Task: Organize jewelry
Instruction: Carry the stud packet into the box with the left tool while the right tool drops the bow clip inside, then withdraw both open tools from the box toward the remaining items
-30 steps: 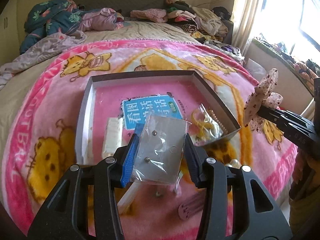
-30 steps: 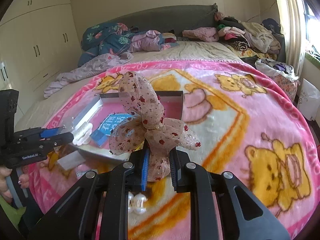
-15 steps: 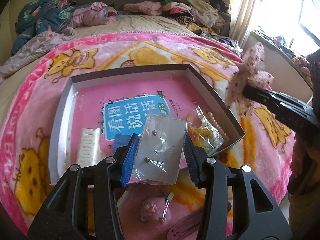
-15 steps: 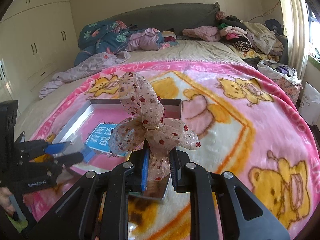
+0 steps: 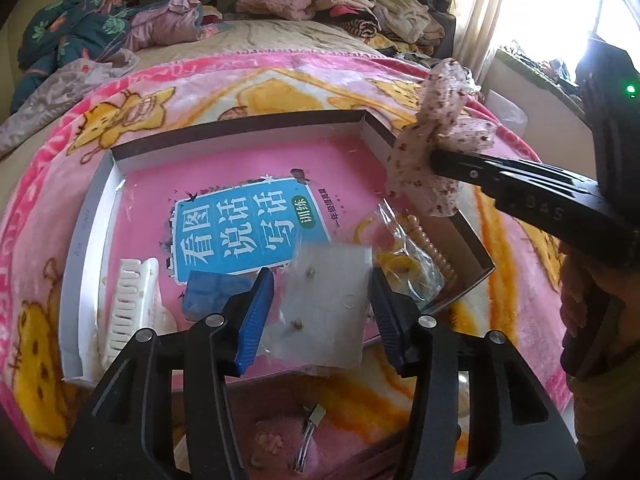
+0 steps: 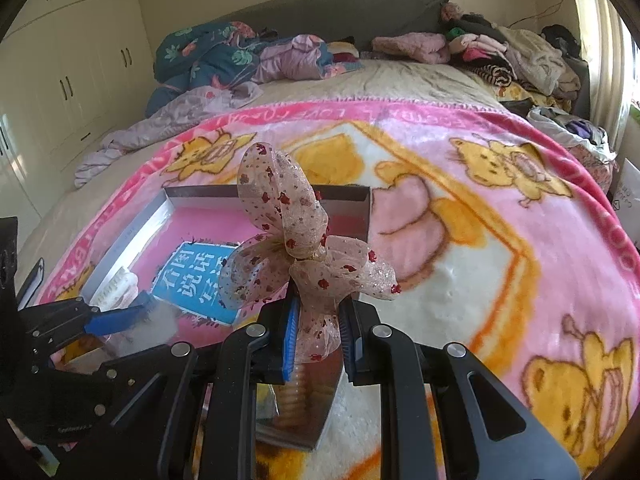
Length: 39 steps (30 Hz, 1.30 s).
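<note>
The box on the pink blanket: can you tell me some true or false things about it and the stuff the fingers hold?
1. The right gripper holds a spotted ribbon bow. True.
2. The box is closed with a lid. False: it is open, with a book with a blue label lying inside.
3. The earring packet sits between the left gripper fingers, which are opening. True.
4. A white hair claw clip lies in the box. True.
5. The bead bracelet lies outside the box on the blanket. False: it lies inside, along the right wall.
</note>
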Tool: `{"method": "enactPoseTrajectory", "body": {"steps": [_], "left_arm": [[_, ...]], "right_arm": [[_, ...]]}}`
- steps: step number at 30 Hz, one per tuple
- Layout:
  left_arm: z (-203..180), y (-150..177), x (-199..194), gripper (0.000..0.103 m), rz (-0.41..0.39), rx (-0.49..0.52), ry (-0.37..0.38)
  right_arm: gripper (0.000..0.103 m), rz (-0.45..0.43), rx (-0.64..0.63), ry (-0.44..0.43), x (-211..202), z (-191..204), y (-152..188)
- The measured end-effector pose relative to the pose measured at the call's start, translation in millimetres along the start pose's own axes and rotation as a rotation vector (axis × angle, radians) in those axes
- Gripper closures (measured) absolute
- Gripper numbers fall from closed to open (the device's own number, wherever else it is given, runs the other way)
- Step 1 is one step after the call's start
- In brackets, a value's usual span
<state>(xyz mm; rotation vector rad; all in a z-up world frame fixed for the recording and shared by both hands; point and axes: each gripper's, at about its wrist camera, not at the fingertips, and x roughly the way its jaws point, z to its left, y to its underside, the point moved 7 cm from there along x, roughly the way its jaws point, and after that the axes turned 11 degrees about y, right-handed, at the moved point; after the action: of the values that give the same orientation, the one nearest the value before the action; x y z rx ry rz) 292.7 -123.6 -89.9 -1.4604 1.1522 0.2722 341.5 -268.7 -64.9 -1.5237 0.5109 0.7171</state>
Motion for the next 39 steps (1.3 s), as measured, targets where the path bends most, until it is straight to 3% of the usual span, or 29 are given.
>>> {"method": "enactPoseTrajectory", "body": {"steps": [3, 12, 18, 32, 39], "left_arm": [[3.6, 1.3, -2.8, 0.053, -0.003, -0.007, -0.002], [25.0, 8.2, -22.5, 0.048, -0.024, -0.056, -0.038], [32.4, 10.8, -33.8, 0.046, -0.039, -0.073, -0.053], [43.4, 22.2, -61.0, 0.04, -0.07, -0.112, -0.082], [48.0, 28.1, -77.1, 0.029, -0.092, -0.133, -0.096]], "right_arm": [[0.085, 0.019, -0.014, -0.006, 10.3, 5.8, 0.7], [0.081, 0.075, -0.039, -0.014, 33.2, 21.5, 8.0], [0.056, 0.066, -0.023, -0.018, 25.9, 26.7, 13.7], [0.027, -0.003, 0.02, 0.003, -24.7, 17.1, 20.7], [0.018, -0.04, 0.03, 0.013, -49.2, 16.2, 20.6]]}}
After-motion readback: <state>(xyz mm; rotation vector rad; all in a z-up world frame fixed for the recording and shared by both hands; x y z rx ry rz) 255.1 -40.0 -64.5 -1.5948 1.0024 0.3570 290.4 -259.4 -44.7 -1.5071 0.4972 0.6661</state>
